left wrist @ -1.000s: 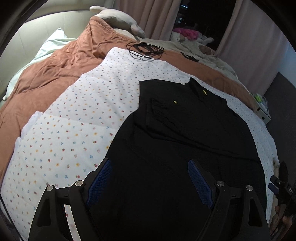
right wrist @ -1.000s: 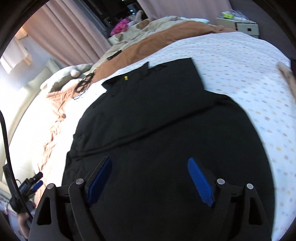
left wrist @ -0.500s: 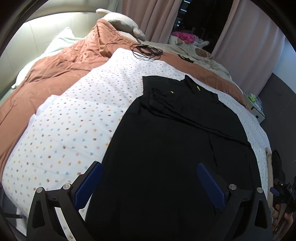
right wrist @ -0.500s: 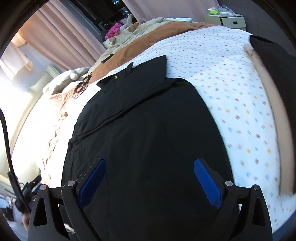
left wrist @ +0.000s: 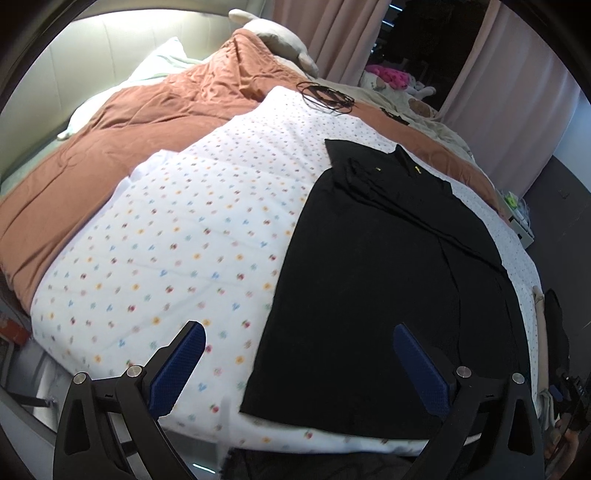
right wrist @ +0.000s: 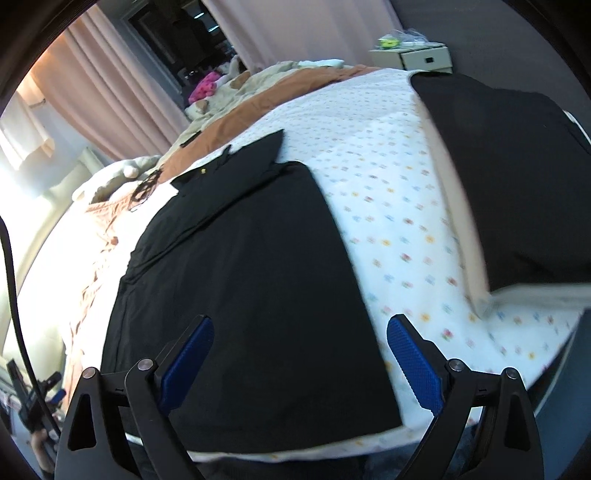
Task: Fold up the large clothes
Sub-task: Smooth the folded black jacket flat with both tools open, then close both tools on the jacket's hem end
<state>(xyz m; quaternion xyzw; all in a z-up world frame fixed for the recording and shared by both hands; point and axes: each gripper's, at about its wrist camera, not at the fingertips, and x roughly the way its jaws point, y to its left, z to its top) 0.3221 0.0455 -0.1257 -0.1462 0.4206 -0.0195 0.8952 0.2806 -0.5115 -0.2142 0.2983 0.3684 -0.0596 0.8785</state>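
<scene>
A large black garment (left wrist: pixel 388 266) lies flat on the flower-dotted white quilt (left wrist: pixel 177 236), collar far, hem near the bed's front edge; both sides look folded in. It also shows in the right wrist view (right wrist: pixel 240 280). My left gripper (left wrist: pixel 295 365) is open and empty, above the hem's left corner. My right gripper (right wrist: pixel 299 358) is open and empty, above the hem's right part. Neither touches the cloth.
A brown duvet (left wrist: pixel 110 122) and pillows lie at the bed's far side, with a coil of black cable (left wrist: pixel 325 98). A white nightstand (right wrist: pixel 417 55) stands beyond the bed. A person's dark-clothed arm (right wrist: pixel 517 177) is at the right. Pink curtains (left wrist: pixel 332 33) hang behind.
Both grippers have pulled back toward the bed's front edge and risen; the garment's hem and the quilt's edge are now in view. The garment lies as before.
</scene>
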